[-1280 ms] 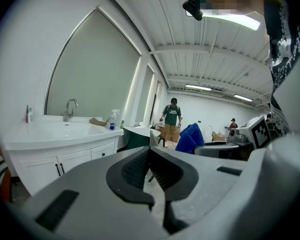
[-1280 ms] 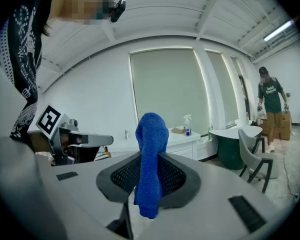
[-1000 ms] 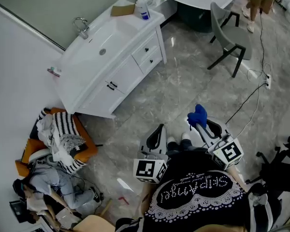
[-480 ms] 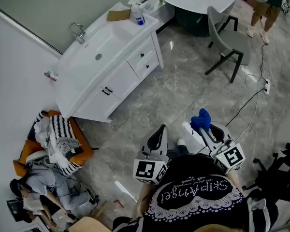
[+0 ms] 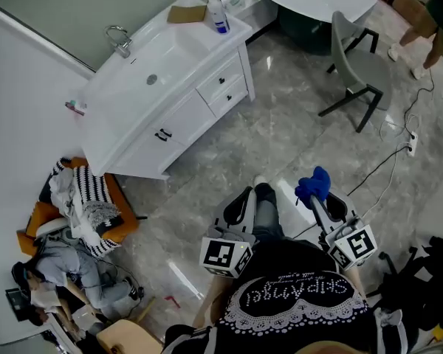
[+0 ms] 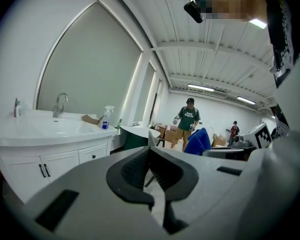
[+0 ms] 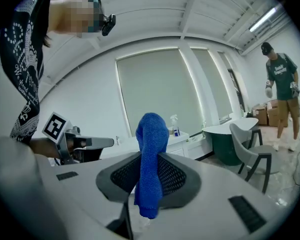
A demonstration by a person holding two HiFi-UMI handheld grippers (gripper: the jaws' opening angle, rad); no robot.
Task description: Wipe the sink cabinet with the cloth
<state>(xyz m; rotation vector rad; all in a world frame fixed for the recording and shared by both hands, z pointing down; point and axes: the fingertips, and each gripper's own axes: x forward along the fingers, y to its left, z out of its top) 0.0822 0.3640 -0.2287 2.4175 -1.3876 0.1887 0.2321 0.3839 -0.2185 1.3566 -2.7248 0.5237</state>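
Fuzzy blue cloth held in the right gripper, well apart from the white sink cabinet.
The right gripper's fingers pinch the cloth tight, and its top sticks up past them. The left gripper has its fingers pressed together on nothing. The person's black shirt hides both hands. Bare grey stone floor lies open between grippers and cabinet.

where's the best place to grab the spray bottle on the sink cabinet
Clamp the spray bottle by its body just under the trigger head, coming in level from the front; it stands upright near the end of the sink cabinet, with the wall behind.
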